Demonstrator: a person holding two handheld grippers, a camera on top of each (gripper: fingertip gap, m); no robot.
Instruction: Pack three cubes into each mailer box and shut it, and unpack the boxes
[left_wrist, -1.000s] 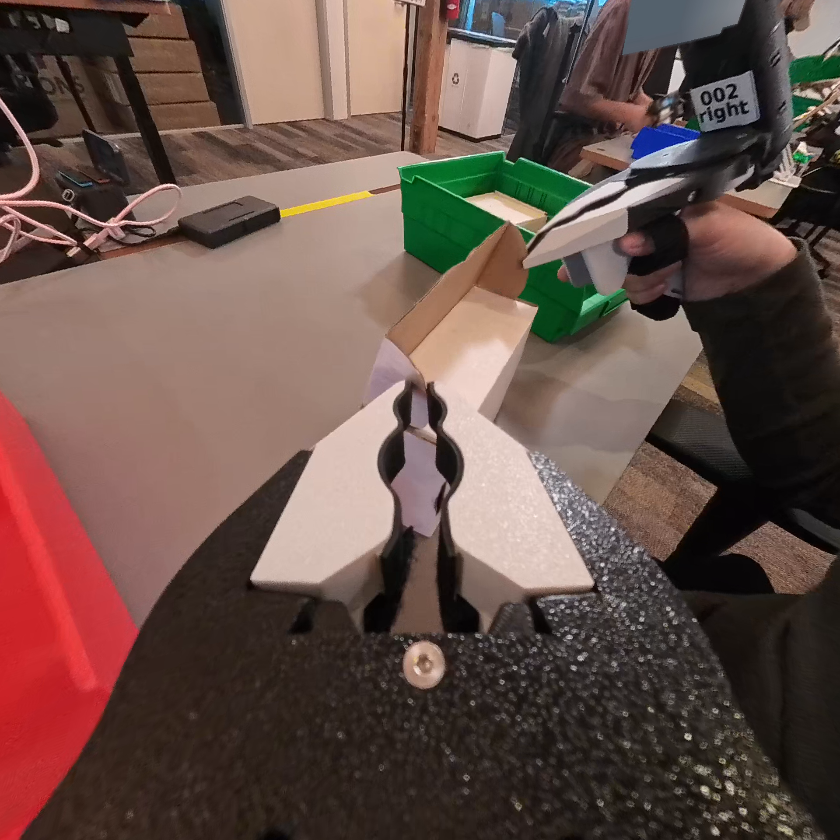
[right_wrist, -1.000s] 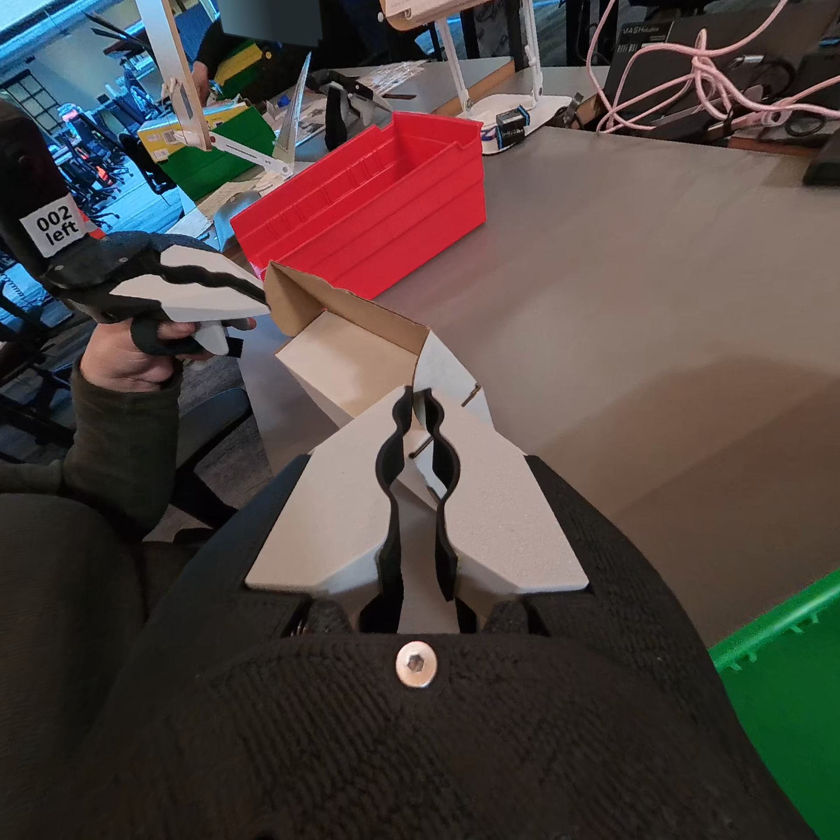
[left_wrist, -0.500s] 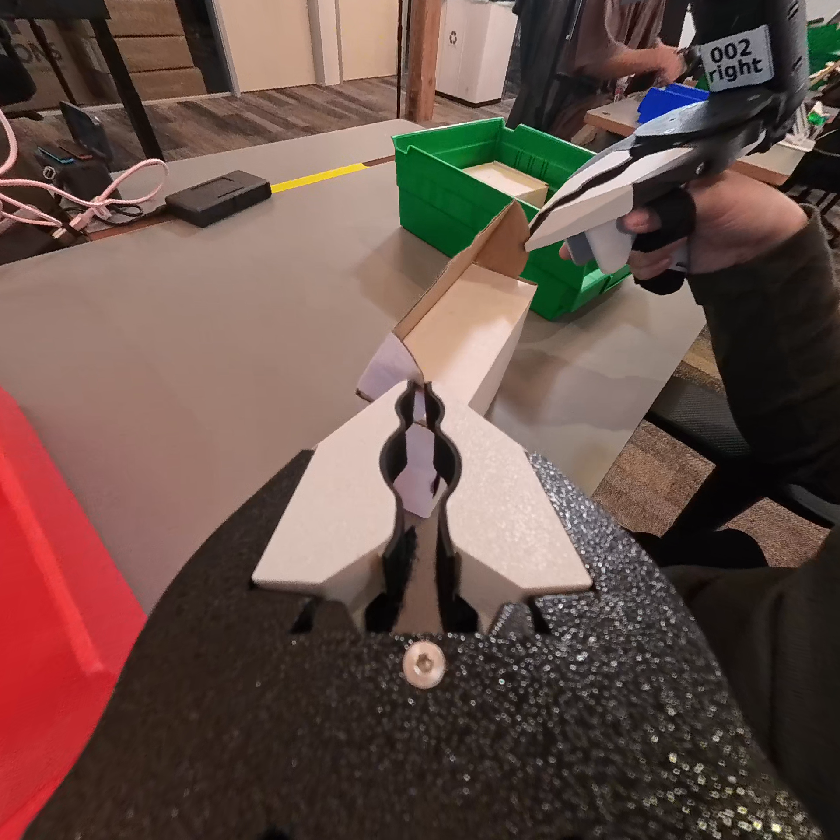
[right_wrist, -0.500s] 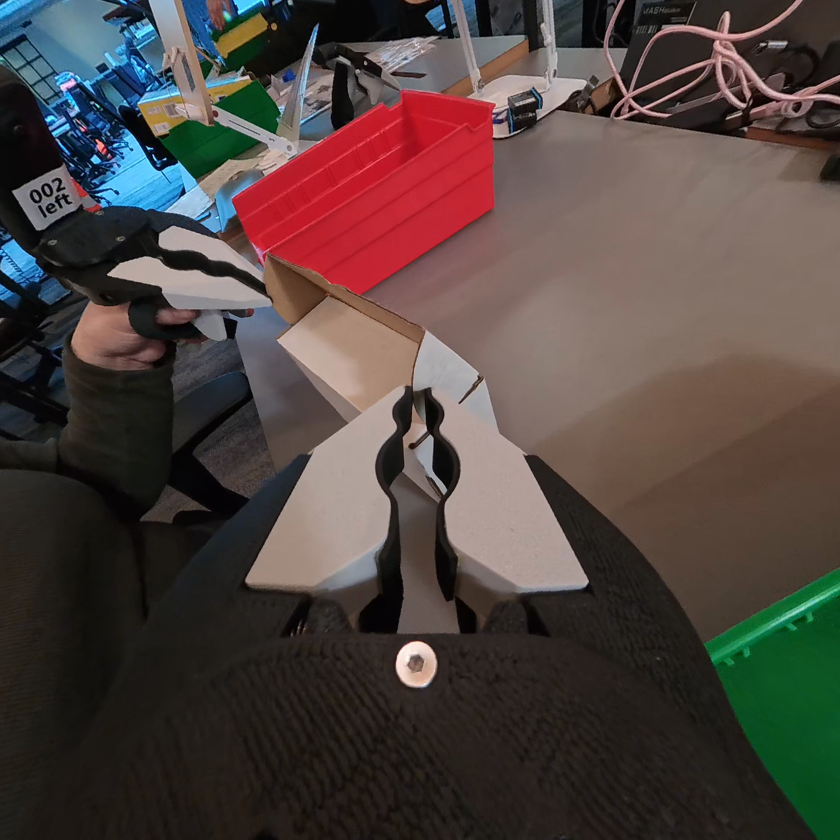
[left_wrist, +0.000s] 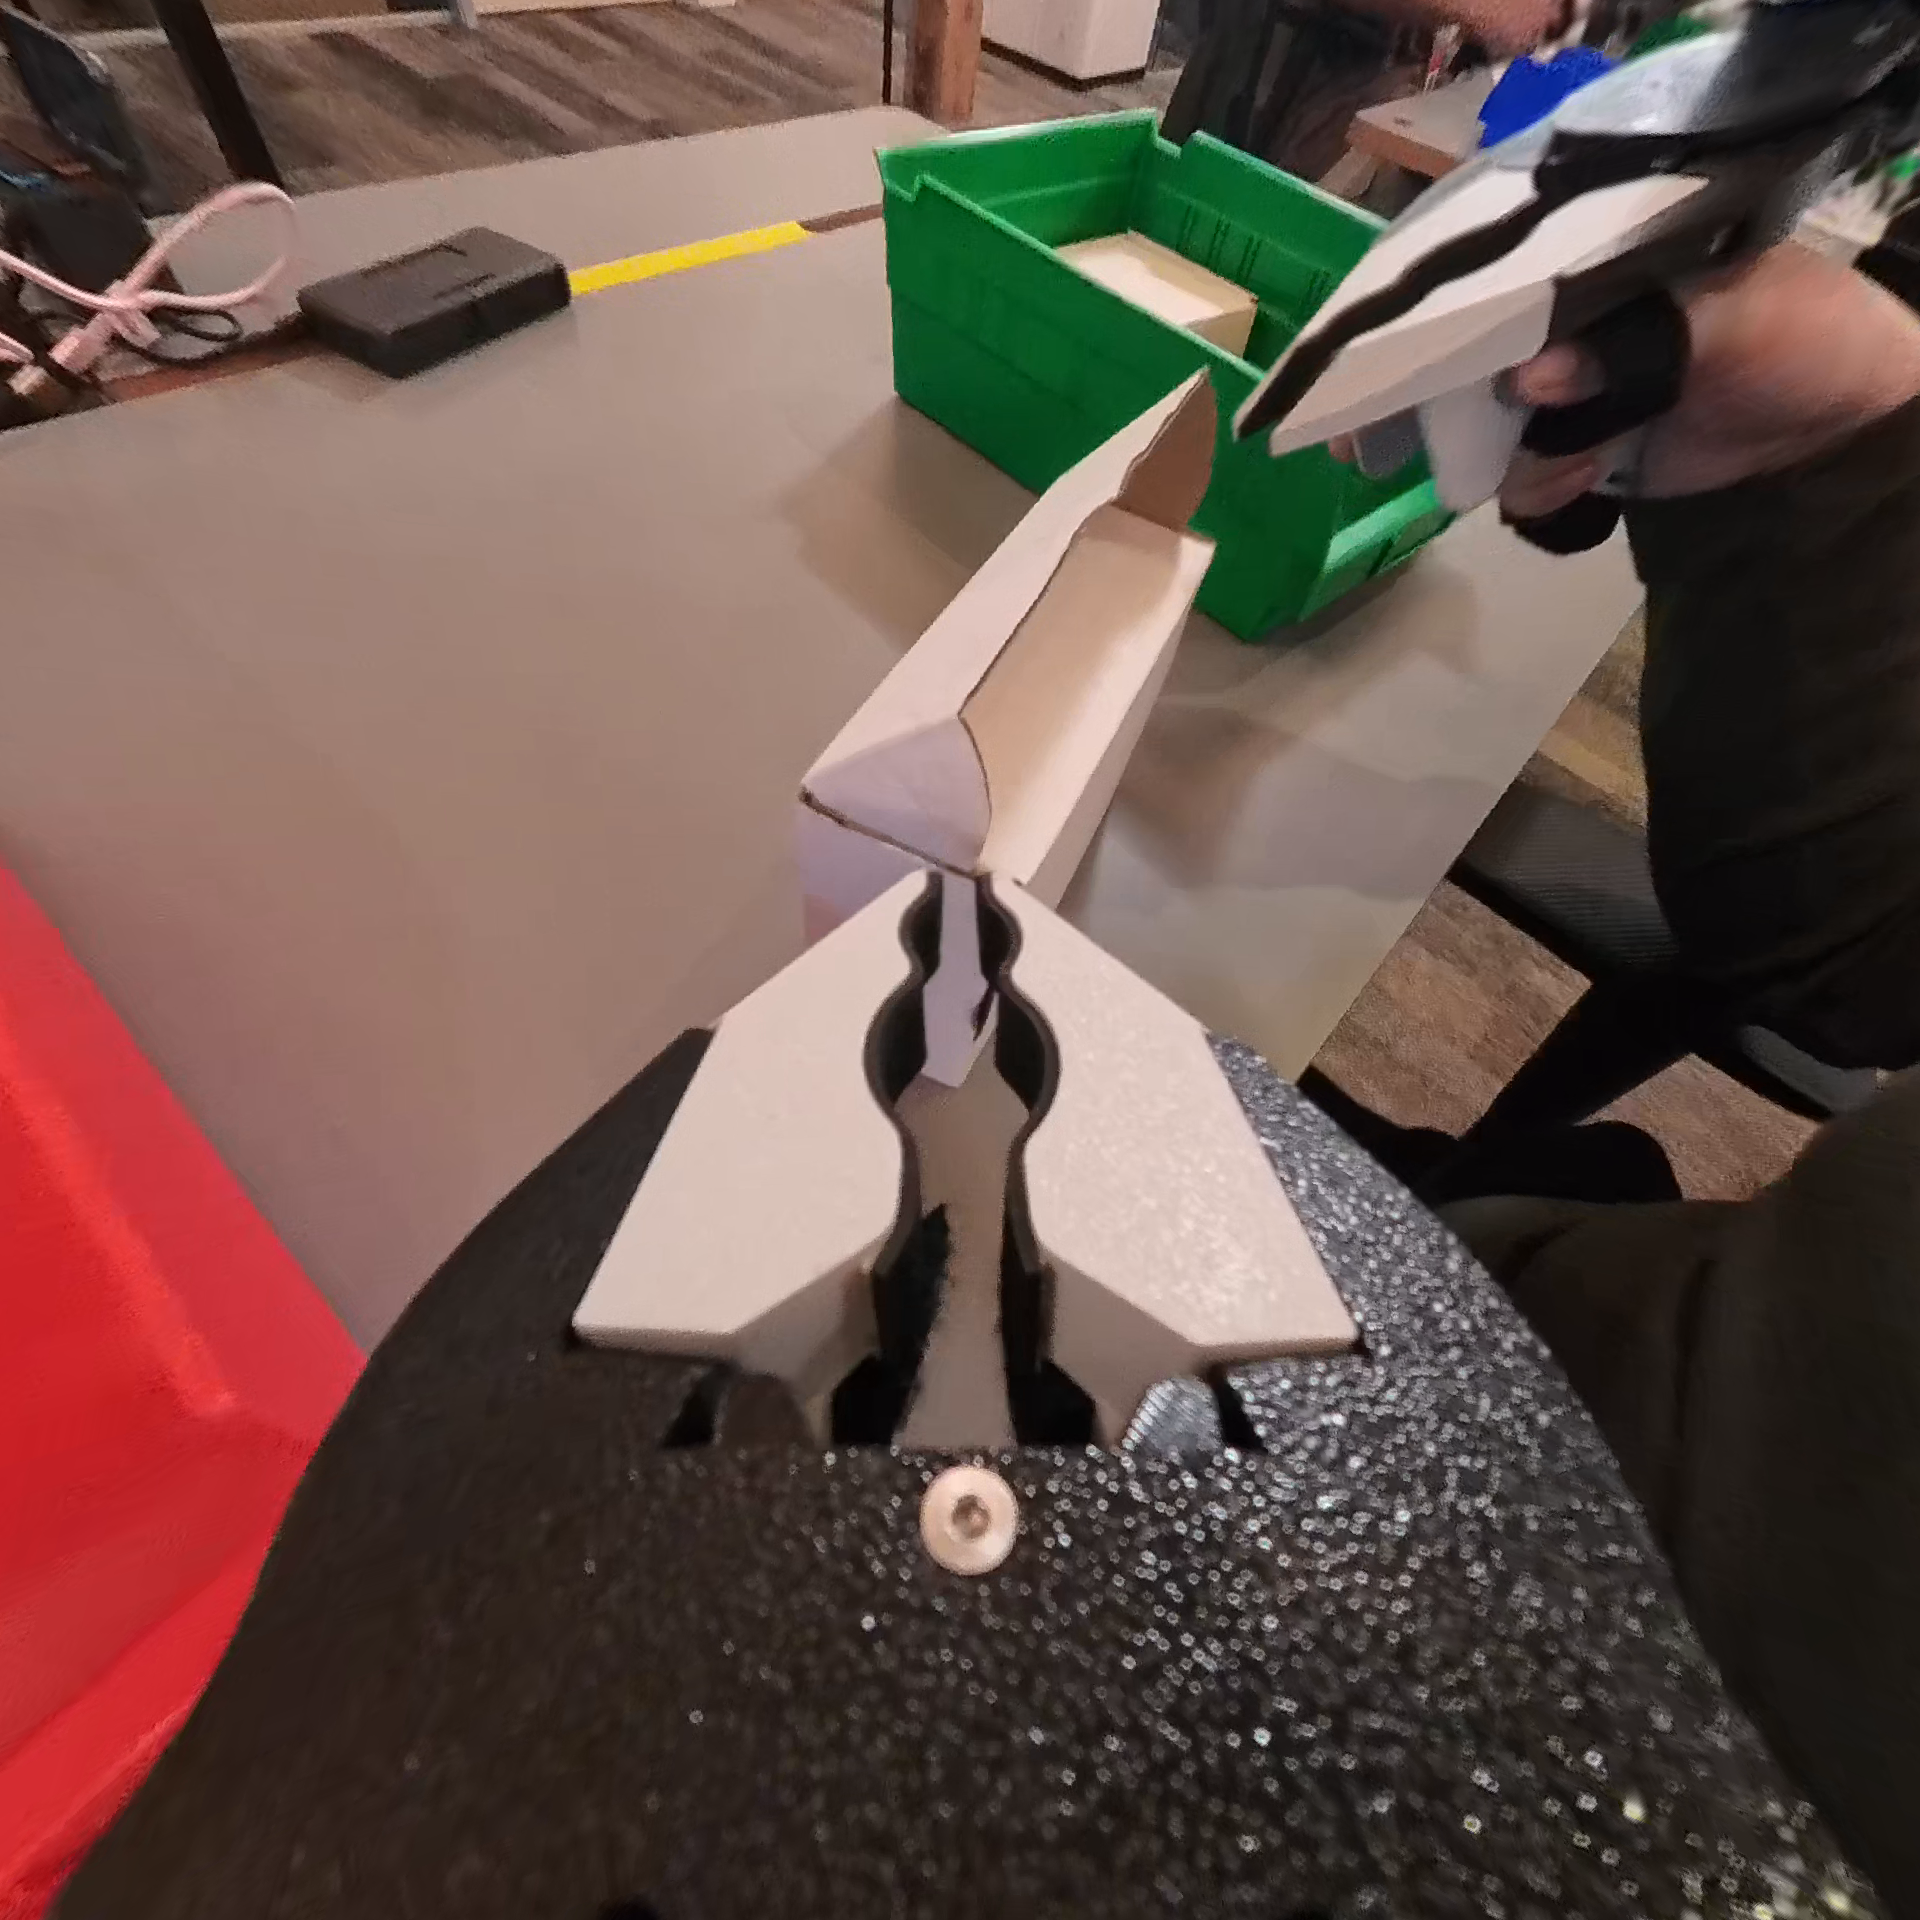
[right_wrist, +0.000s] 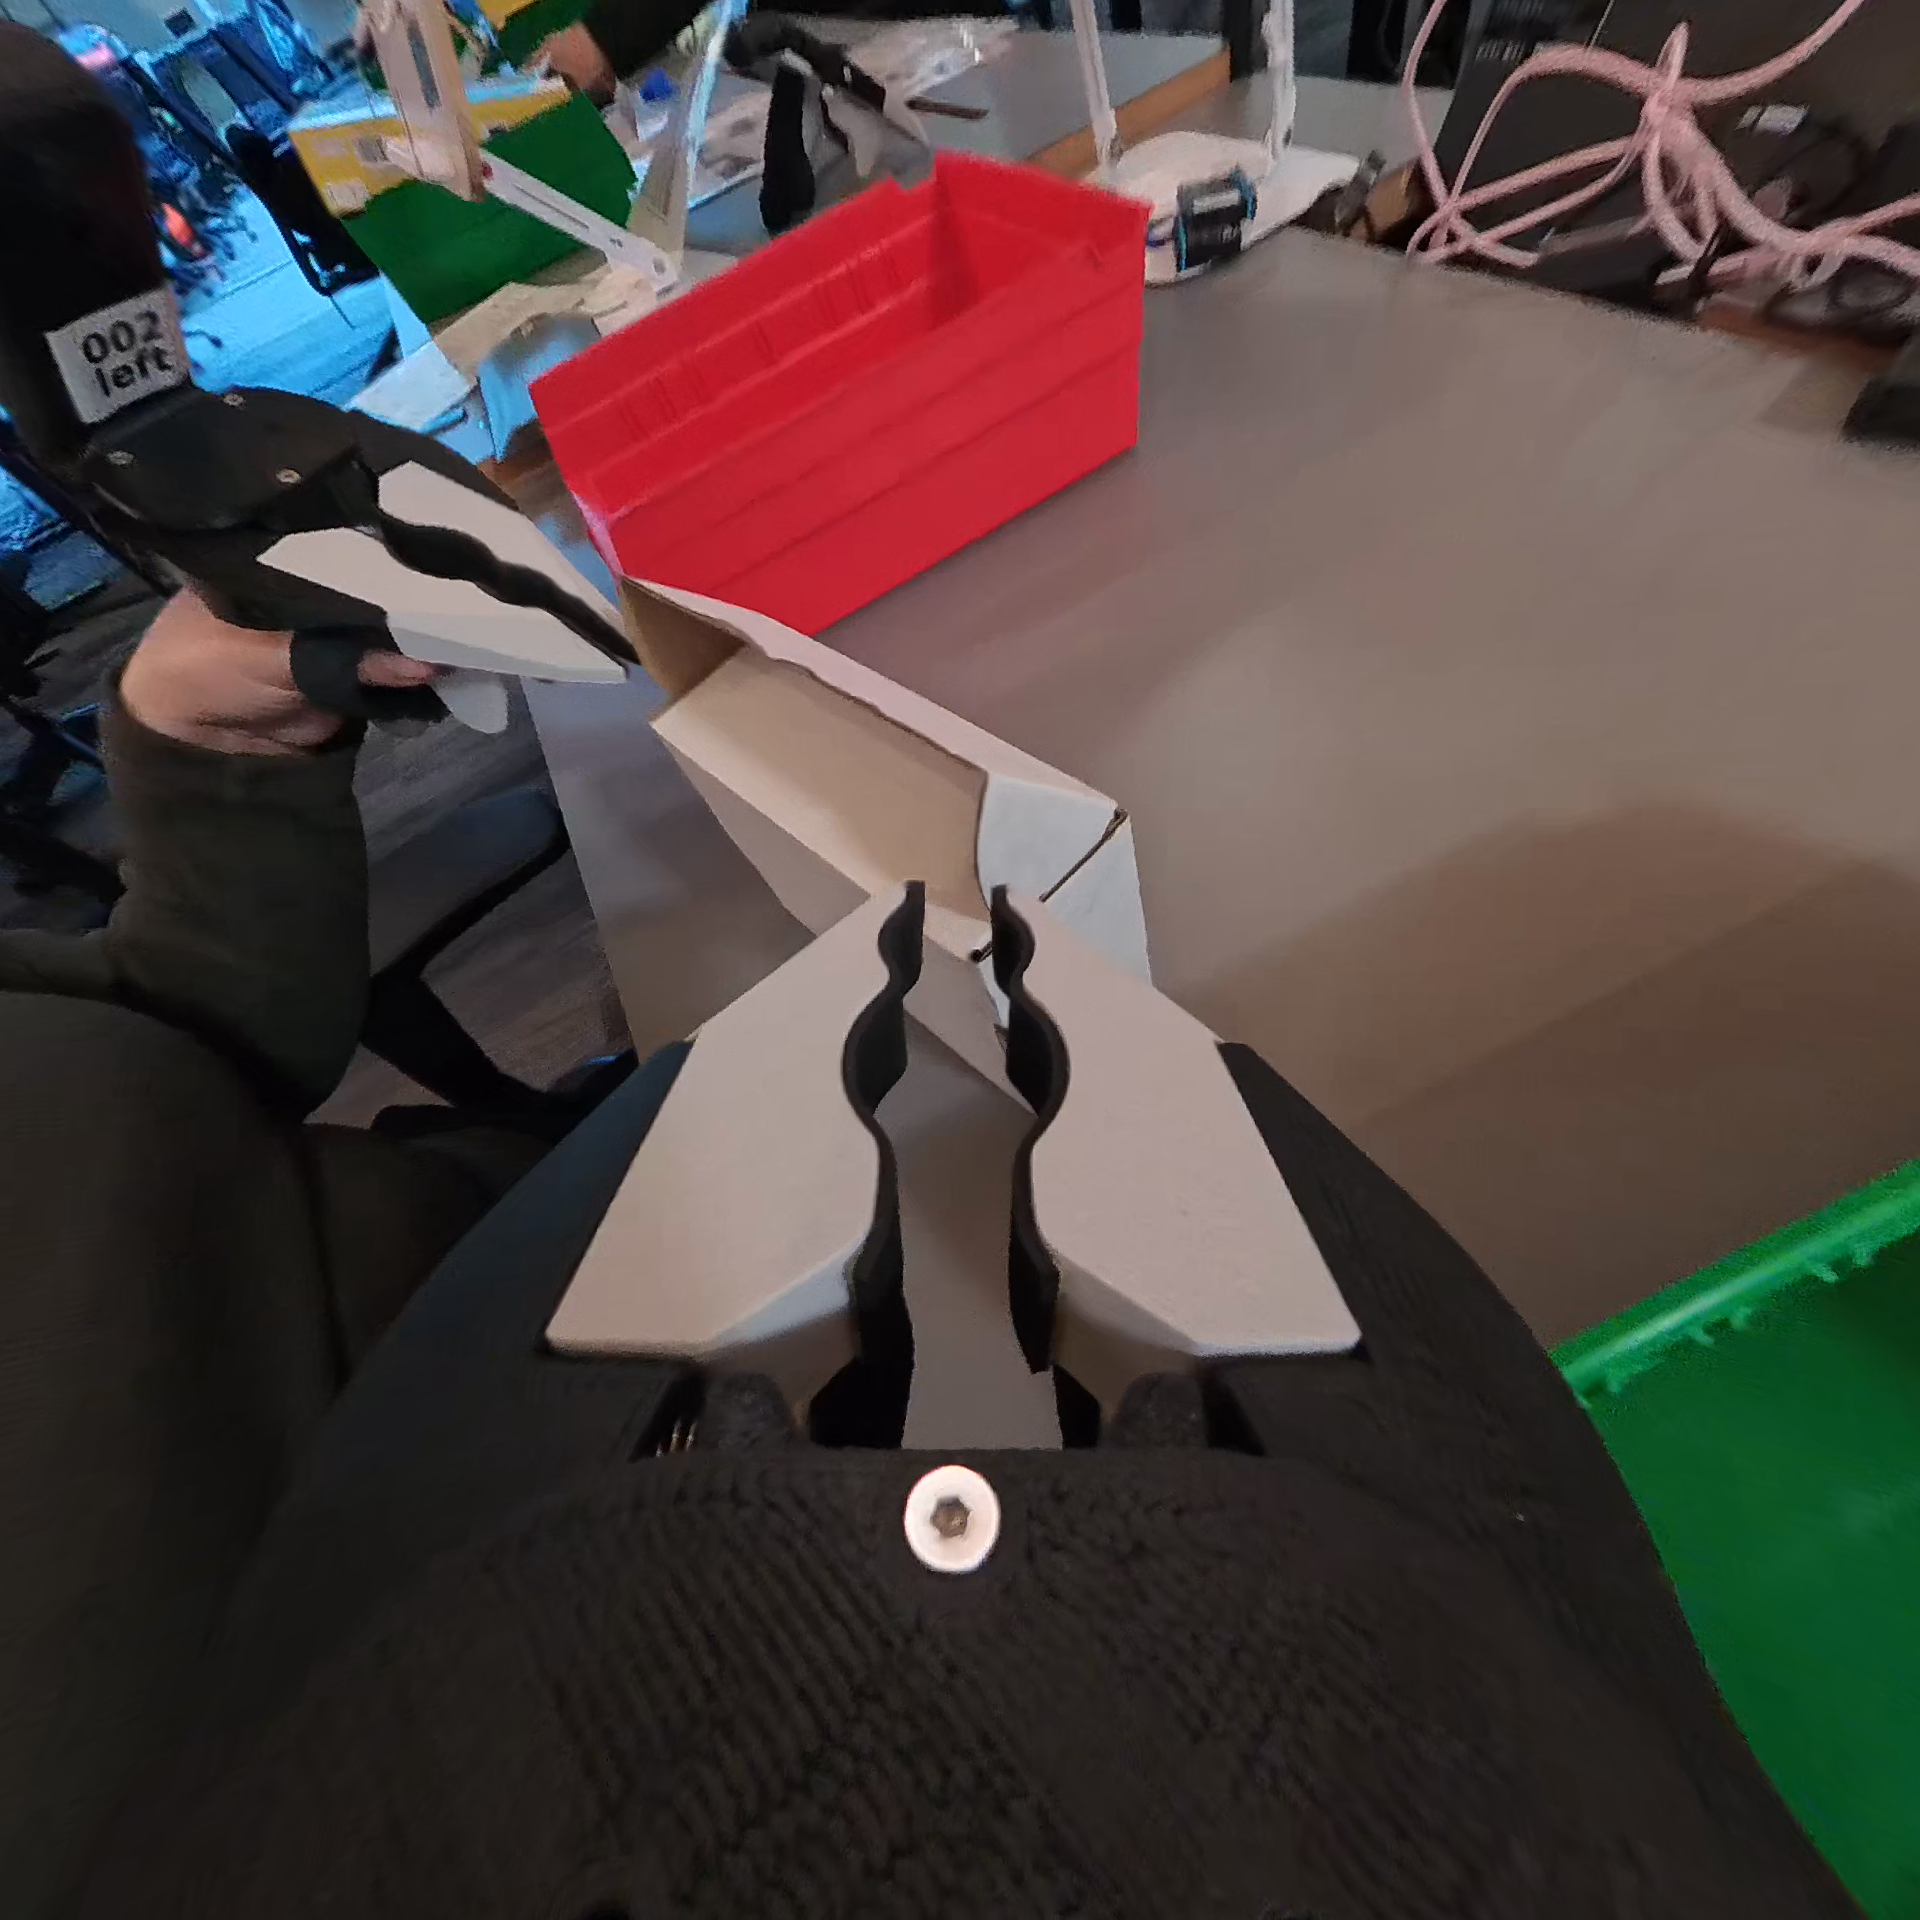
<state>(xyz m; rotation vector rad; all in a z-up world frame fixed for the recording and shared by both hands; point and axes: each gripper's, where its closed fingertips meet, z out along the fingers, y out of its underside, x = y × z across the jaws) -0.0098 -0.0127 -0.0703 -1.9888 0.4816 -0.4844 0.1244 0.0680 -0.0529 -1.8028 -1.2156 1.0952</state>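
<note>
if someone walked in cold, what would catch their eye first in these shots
Most striking is the white cardboard mailer box at the middle of the grey table, its lid flap nearly folded down. The left gripper pinches one end flap, while the right gripper has its fingers apart around the other. Next come two bright plastic bins: a red bin on the left and a green bin on the right with a box inside.
</note>
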